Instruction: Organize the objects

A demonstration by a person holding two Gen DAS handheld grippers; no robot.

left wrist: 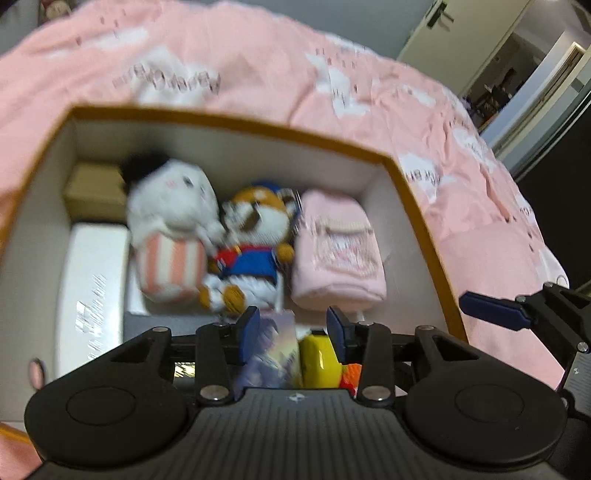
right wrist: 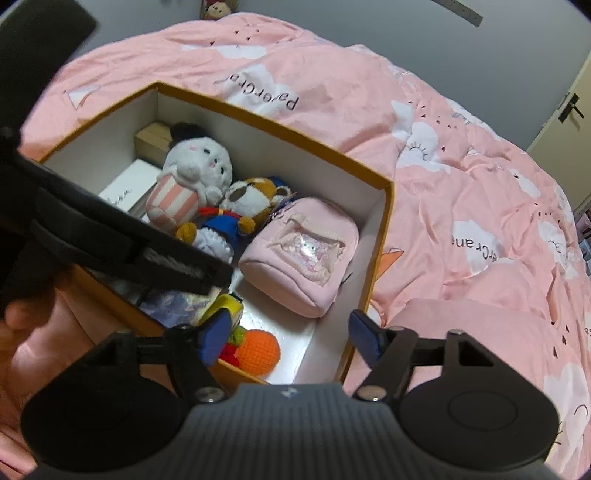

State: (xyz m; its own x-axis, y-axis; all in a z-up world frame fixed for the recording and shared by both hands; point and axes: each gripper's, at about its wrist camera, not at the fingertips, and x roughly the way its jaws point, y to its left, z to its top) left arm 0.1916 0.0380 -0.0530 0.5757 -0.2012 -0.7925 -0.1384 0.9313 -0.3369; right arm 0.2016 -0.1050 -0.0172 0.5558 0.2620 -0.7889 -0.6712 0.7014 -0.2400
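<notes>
An open orange-rimmed box (left wrist: pixel 417 206) (right wrist: pixel 384 221) sits on a pink bed. It holds a white plush (left wrist: pixel 173 206) (right wrist: pixel 192 173), a brown dog plush in blue (left wrist: pixel 255 236) (right wrist: pixel 243 206), a pink pouch (left wrist: pixel 336 251) (right wrist: pixel 303 254), a white carton (left wrist: pixel 92 288) (right wrist: pixel 125 188), a tan box (left wrist: pixel 96 192) (right wrist: pixel 151 138), a yellow item (left wrist: pixel 317 358) (right wrist: pixel 225 306), a purple packet (left wrist: pixel 269 350) (right wrist: pixel 173 302) and an orange knitted fruit (right wrist: pixel 258 350). My left gripper (left wrist: pixel 291 332) is open and empty over the box's near end. My right gripper (right wrist: pixel 288 338) is open and empty above the box's near corner.
A pink printed duvet (left wrist: pixel 258 66) (right wrist: pixel 461 177) covers the bed around the box. A door (left wrist: pixel 476 33) (right wrist: pixel 569 122) stands beyond the bed. The left gripper's body (right wrist: pixel 110 229) crosses the right wrist view over the box. The right gripper's finger (left wrist: pixel 495 306) shows beside the box.
</notes>
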